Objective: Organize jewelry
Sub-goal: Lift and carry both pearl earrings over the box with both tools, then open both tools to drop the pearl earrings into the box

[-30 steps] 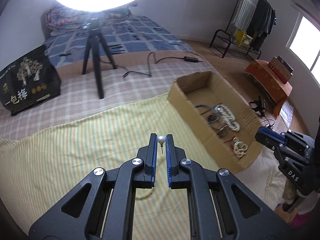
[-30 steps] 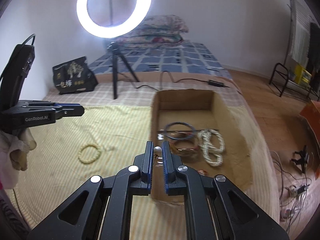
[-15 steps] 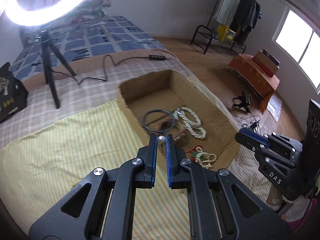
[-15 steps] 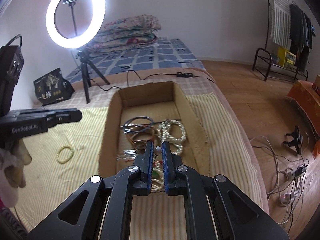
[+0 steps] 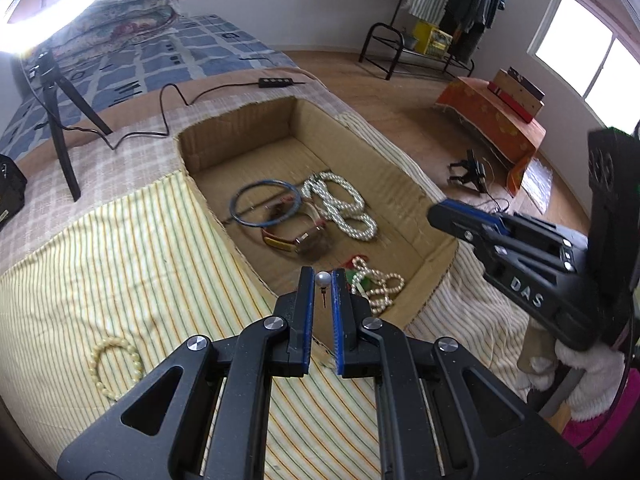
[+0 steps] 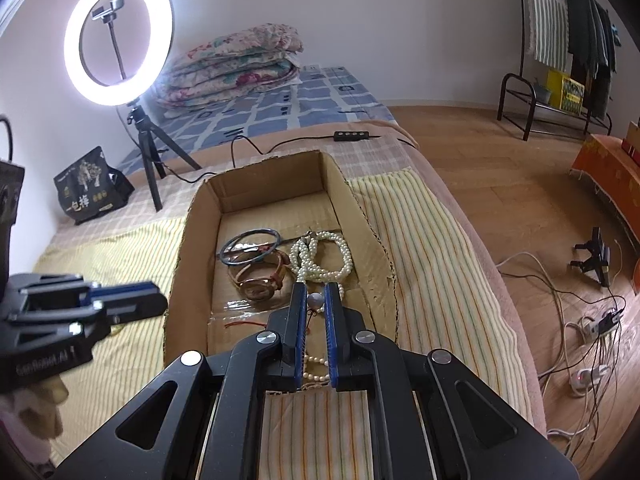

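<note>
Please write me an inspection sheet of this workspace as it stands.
Surface: bed under a yellow striped cloth; cardboard box on it.
Job's things: in the box, a blue bangle, white pearl strands, a watch and a beaded piece. A pale bead bracelet lies on the cloth outside it.
Clutter: black printed bag.
Grippers: left tongs shut on a pearl pin near the box's near wall; right tongs shut on a second pearl pin over the box.
Cables: black lead with inline switch on the bed; white wires on the floor.
Surroundings: ring light on tripod, folded quilts, clothes rack.
</note>
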